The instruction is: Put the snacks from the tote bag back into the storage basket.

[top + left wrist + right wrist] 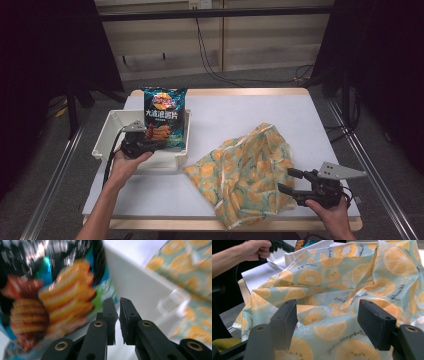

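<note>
A dark blue chip bag point(164, 117) stands upright against the right wall of a white tray point(107, 135). My left gripper point(152, 145) sits at the bag's lower left, inside the tray. In the left gripper view its jaws are almost together point(117, 322) with only a thin slit and nothing seen in it; the chip bag point(50, 302) is just to their left, blurred. A crumpled fabric bag point(245, 170) with an orange-slice print lies on the table's right half. My right gripper point(289, 181) is at its lower right edge, open point(328, 325), with the fabric point(342, 280) ahead of the jaws.
The tray wall point(135, 282) runs right beside the left jaws, with the fabric bag point(190, 262) past it. The white table point(240, 110) ends close behind both hands. The other hand point(252, 250) and its gripper appear at the top left of the right gripper view.
</note>
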`<action>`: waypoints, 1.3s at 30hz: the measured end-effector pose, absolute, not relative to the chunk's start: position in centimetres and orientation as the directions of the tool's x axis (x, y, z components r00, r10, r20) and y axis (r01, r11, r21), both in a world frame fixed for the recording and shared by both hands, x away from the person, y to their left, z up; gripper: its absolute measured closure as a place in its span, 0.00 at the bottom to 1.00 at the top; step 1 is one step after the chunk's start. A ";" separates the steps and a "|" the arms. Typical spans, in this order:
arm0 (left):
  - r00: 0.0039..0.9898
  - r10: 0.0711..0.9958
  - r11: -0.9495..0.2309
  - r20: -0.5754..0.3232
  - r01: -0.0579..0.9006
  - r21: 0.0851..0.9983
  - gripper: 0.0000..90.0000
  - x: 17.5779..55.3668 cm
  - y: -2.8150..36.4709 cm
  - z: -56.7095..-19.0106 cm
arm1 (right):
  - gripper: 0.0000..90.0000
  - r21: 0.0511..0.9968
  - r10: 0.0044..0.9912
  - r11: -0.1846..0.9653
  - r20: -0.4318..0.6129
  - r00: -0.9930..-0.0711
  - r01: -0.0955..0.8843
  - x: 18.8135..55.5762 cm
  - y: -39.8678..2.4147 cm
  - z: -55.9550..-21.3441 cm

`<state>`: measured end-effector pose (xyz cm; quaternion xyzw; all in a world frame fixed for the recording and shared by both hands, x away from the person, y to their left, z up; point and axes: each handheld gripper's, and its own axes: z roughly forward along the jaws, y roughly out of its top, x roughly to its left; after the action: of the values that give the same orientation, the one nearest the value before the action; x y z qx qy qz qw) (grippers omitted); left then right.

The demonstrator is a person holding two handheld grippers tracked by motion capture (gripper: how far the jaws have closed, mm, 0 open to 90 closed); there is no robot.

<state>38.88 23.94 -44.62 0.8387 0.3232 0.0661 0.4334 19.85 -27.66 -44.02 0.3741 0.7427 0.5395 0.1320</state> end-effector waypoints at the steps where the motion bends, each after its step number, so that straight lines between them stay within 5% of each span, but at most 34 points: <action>1: 0.784 0.595 -0.432 -0.174 0.495 0.754 0.93 39.0 23.9 -45.0 | 0.35 0.900 0.697 0.138 0.209 -0.686 0.414 19.8 -27.6 -44.0; 29: 0.744 0.664 -0.553 -0.074 0.556 0.620 0.91 42.8 22.5 -47.0 | 0.35 0.896 0.701 0.143 0.207 -0.683 0.419 19.8 -27.7 -44.2; 39: 0.744 0.660 -0.510 -0.110 0.550 0.661 0.85 42.0 23.2 -46.5 | 0.35 0.896 0.698 0.146 0.206 -0.685 0.419 19.8 -27.6 -44.2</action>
<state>42.01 23.16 -46.50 0.8654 0.3495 0.0779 0.3505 19.81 -27.56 -44.23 0.3745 0.7457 0.5353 0.1305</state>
